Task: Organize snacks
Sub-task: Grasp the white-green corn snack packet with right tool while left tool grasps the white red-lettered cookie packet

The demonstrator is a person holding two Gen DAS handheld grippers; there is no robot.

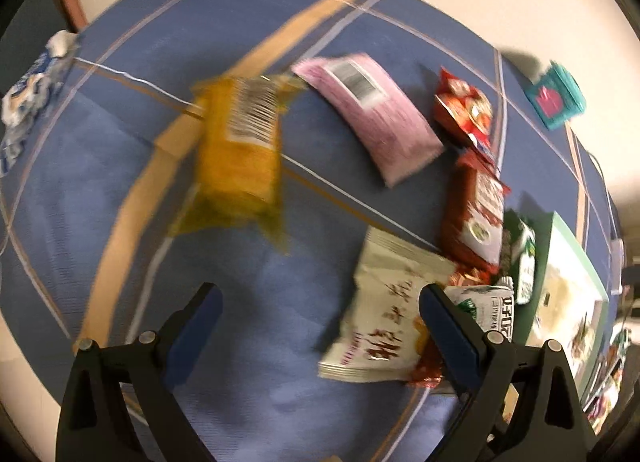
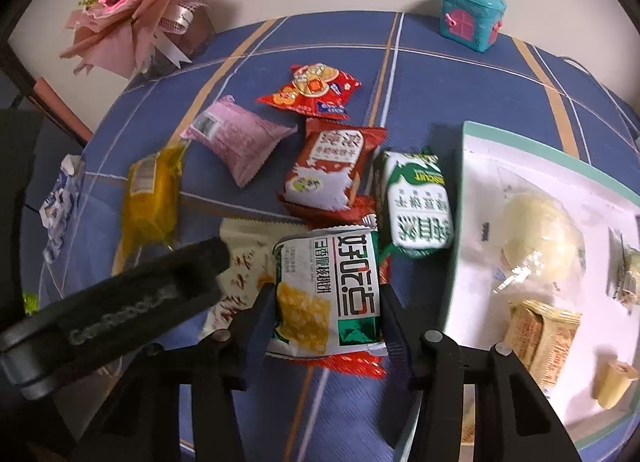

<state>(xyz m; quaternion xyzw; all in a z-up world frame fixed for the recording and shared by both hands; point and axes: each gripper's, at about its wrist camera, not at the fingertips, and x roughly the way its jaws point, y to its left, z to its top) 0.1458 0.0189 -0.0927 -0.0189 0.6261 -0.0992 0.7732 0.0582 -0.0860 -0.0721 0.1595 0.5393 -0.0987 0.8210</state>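
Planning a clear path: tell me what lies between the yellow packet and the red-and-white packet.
The pink packet, in the right wrist view, between the yellow packet and red-and-white packet.

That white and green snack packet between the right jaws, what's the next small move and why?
Probably lift it straight up, then carry it toward the white tray. The right gripper has its jaws pressed on both sides of the white and green packet, which lies on top of other packets, so it should come free without dragging them.
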